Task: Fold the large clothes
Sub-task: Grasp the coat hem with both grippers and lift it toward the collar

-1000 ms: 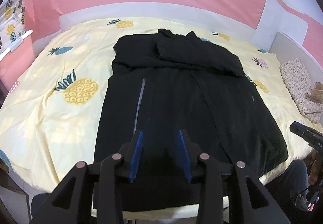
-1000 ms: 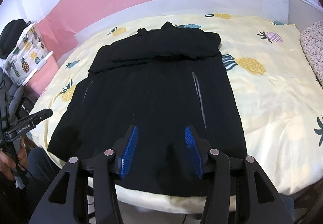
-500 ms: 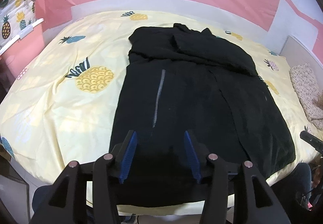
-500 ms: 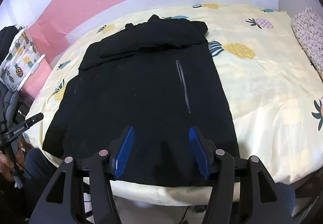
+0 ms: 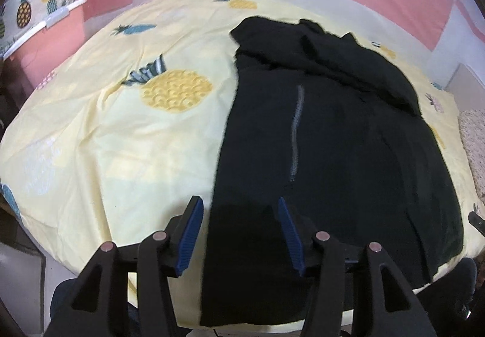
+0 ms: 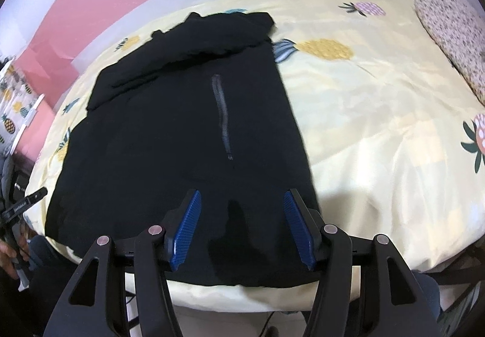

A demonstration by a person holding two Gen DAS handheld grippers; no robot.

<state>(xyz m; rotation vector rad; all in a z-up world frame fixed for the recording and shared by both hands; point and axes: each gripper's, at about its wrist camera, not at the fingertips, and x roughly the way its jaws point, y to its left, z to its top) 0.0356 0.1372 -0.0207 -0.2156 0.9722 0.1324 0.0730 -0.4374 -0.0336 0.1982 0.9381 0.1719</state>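
Both grippers, left gripper [image 5: 239, 203] and right gripper [image 6: 242, 196], hover wide open and empty-handed over the black jacket's [image 5: 333, 155] near hem on the bed [image 5: 106, 139].

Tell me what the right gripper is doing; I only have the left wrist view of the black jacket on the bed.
Observer: The right gripper is open and holds nothing. It is over the near hem of the black jacket; I cannot tell whether it touches.
Operator: Which part of the hem?
Observer: The hem's right end. The right finger sits just inside the jacket's right edge.
Operator: Anything notable on that side of the fabric?
Observer: A zip that your view lacks runs away from the hem, ahead of the gripper's gap.
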